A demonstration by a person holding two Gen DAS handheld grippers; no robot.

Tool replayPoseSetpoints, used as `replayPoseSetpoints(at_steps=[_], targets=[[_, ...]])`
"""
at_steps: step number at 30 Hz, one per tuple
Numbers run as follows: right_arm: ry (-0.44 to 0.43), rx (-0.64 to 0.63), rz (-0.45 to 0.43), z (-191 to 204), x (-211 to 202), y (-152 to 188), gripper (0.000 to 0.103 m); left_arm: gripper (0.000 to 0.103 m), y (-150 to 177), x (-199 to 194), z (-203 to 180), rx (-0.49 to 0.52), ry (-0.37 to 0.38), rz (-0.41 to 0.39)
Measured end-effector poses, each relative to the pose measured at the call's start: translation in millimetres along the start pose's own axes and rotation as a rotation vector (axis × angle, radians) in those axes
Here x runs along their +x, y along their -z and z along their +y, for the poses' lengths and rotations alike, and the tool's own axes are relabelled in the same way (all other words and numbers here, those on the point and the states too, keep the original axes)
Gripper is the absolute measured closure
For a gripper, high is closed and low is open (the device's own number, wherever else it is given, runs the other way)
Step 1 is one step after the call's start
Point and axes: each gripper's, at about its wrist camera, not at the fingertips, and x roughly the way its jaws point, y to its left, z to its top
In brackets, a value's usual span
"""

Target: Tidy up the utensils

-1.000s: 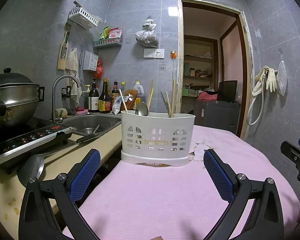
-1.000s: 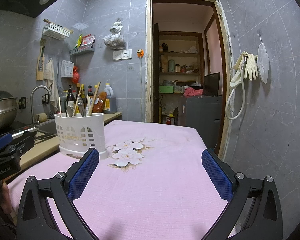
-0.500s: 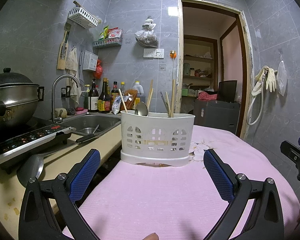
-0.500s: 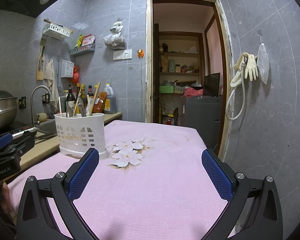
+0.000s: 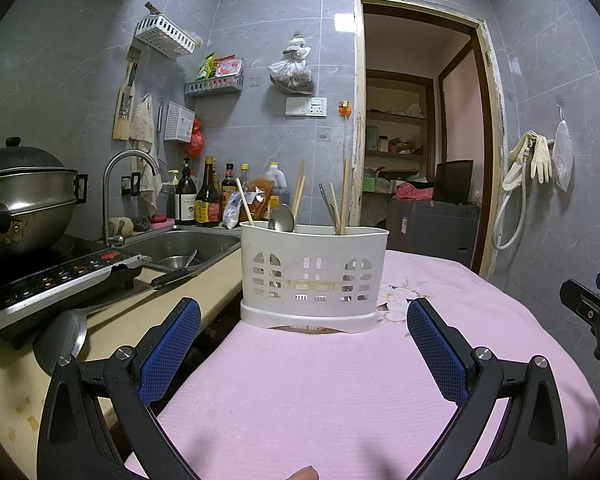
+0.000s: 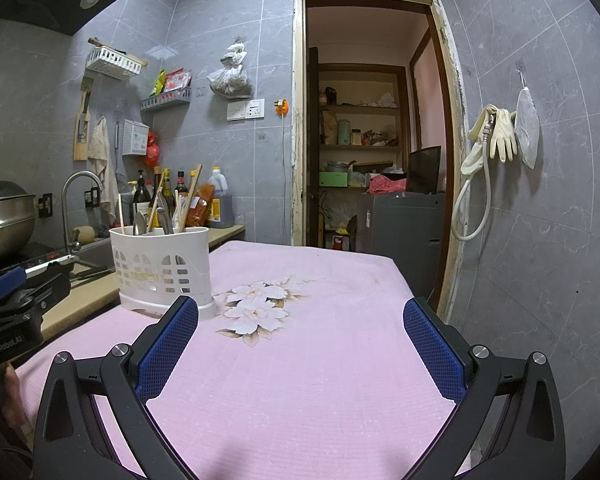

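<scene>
White perforated plastic utensil holder stands on the pink cloth at the table's sink-side edge, holding wooden chopsticks and a steel spoon. The utensils are probably light, stiff and smooth; grip exposed upper shafts. Left gripper and right gripper both spread wide, empty.

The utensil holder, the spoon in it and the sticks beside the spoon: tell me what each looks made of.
Utensil holder: white moulded plastic by its look, matte, with arched cut-out slots. Spoon: metal, probably stainless steel; its bowl is shiny and reflective. Chopsticks: pale tan and matte, likely wood or bamboo; which one cannot be told.
</scene>
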Motion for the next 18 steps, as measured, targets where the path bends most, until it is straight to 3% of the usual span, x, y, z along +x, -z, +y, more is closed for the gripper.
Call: replayPoseSetpoints(at_steps=[11, 18], targets=[[-0.001, -0.001, 0.001, 1.1, 0.1, 0.1, 0.0, 0.002, 1.4, 4.8, -1.3, -0.019, 0.03, 0.022], [-0.003, -0.003, 0.003, 4.3, 1.2, -1.2, 0.0, 0.002, 4.7, 7.3, -4.2, -0.021, 0.009, 0.032]])
